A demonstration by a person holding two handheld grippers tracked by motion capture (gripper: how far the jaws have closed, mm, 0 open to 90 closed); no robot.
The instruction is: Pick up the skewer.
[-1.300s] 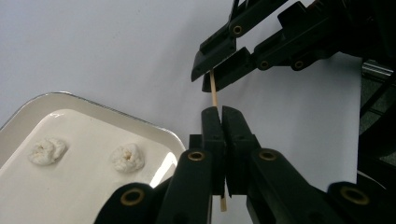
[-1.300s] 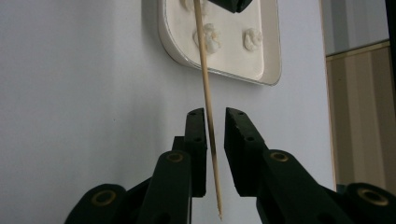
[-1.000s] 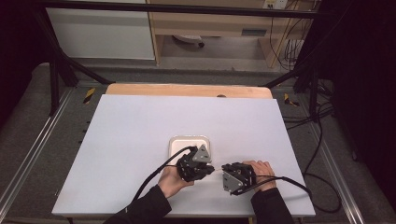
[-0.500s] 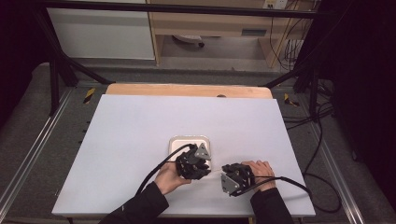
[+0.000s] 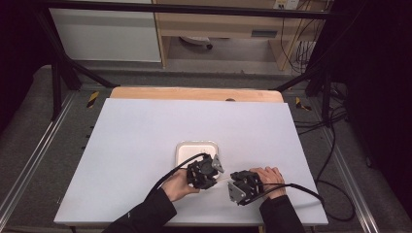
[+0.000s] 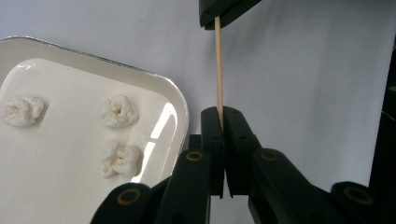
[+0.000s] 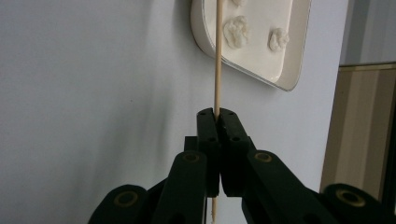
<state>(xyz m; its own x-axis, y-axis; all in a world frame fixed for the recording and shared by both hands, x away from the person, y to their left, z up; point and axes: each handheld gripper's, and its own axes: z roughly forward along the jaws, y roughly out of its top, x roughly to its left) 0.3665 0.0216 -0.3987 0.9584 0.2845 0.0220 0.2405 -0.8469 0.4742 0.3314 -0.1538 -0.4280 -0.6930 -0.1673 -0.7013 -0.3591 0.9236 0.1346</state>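
Lighting even on the work surface, dark surround; image quality fair.
High view: white table [image 5: 145, 145] evenly lit from above, room edges left and right falling to near black, overall soft and low in detail. Left gripper view: bright glare streak on the tray [image 6: 161, 126] by its rim; near jaws slightly soft. Right gripper view: dim grey cast, soft shadow beside the skewer [image 7: 217, 56].

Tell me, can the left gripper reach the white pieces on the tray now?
Probably not yet. The left gripper is shut on the skewer, whose other end sits in the right gripper. The tray lies close beside it with nothing between, but its jaws are occupied.
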